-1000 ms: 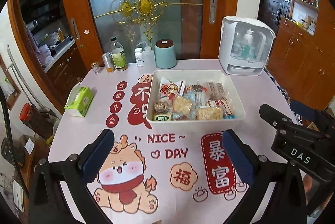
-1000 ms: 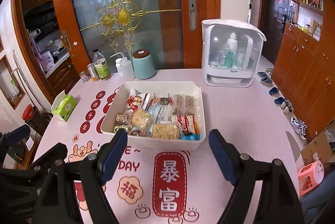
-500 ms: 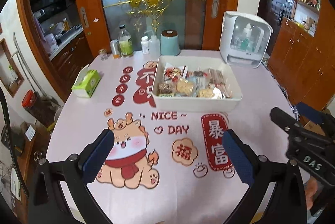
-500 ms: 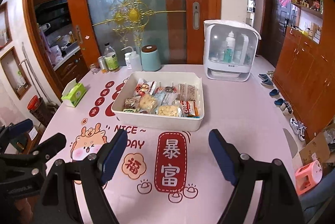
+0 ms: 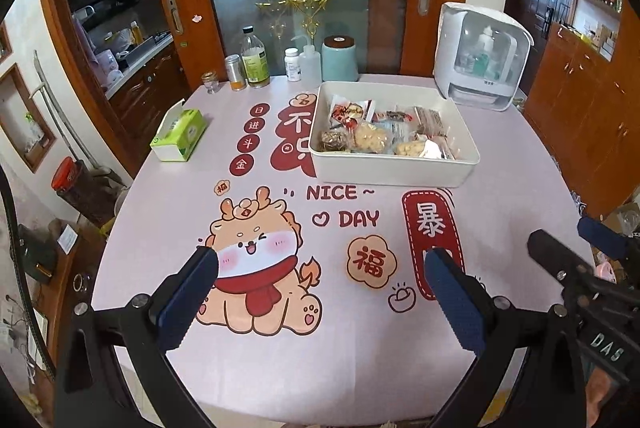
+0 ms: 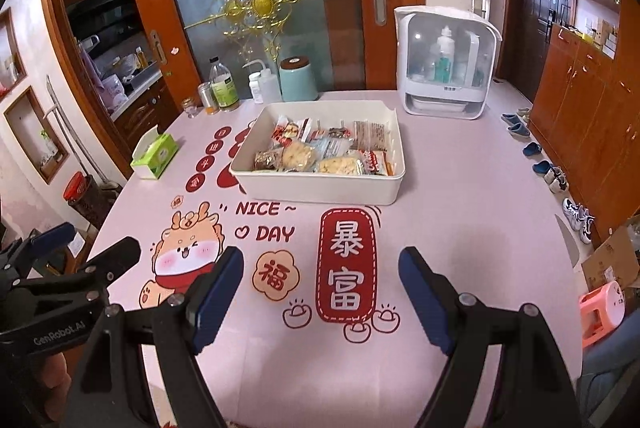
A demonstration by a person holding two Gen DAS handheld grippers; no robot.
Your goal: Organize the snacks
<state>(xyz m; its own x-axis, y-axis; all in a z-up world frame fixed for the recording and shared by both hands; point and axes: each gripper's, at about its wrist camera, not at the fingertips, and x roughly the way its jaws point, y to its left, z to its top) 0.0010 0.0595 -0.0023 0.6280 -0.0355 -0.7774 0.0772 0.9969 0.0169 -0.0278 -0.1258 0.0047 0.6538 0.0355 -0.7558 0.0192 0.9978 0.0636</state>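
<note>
A white tray (image 5: 392, 170) holding several wrapped snacks (image 5: 372, 138) stands on the far half of the pink printed tablecloth (image 5: 280, 368). It also shows in the right wrist view (image 6: 320, 188), with the snacks (image 6: 300, 156) inside. My left gripper (image 5: 320, 260) is open and empty, above the near edge of the table, well short of the tray. My right gripper (image 6: 320, 262) is open and empty, also above the near edge. Each gripper shows at the side of the other's view.
At the table's back stand a teal canister (image 5: 340, 58), bottles (image 5: 255, 58) and a white appliance (image 5: 480, 56). A green tissue box (image 5: 180, 136) lies at the left. Shoes (image 6: 556, 176) and a pink stool (image 6: 600, 308) are on the floor at the right.
Both grippers have drawn back and up from the tray, which now looks smaller and farther off. Both stay open and empty.
</note>
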